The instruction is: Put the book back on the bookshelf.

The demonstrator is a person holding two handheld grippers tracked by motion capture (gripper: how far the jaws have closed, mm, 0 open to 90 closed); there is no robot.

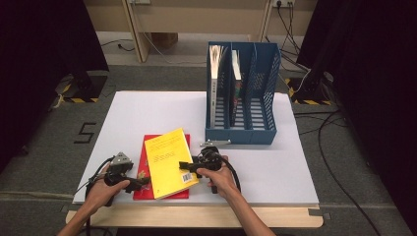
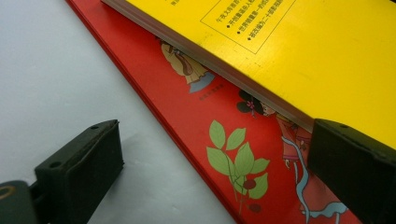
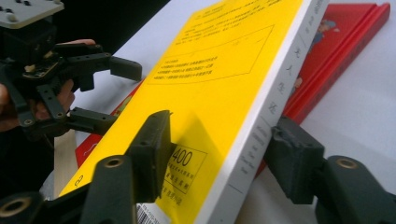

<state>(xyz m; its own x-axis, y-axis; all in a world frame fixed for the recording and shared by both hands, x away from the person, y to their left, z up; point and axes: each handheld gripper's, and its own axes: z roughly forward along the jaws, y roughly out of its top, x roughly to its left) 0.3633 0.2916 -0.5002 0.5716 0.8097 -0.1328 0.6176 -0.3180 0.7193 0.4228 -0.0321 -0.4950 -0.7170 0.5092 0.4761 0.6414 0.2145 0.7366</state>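
A yellow book lies on top of a red picture book near the table's front edge. My right gripper is shut on the yellow book's spine corner by the barcode. One pad sits on the cover and the other under the white spine, which is tilted up off the red book. My left gripper is open at the red book's left edge. One jaw is over the white table. The other is by the yellow book's page edge.
A blue file holder stands behind the books, with upright books in its left slot and middle slot. A small metal piece lies in front of it. The white tabletop ends close behind my hands.
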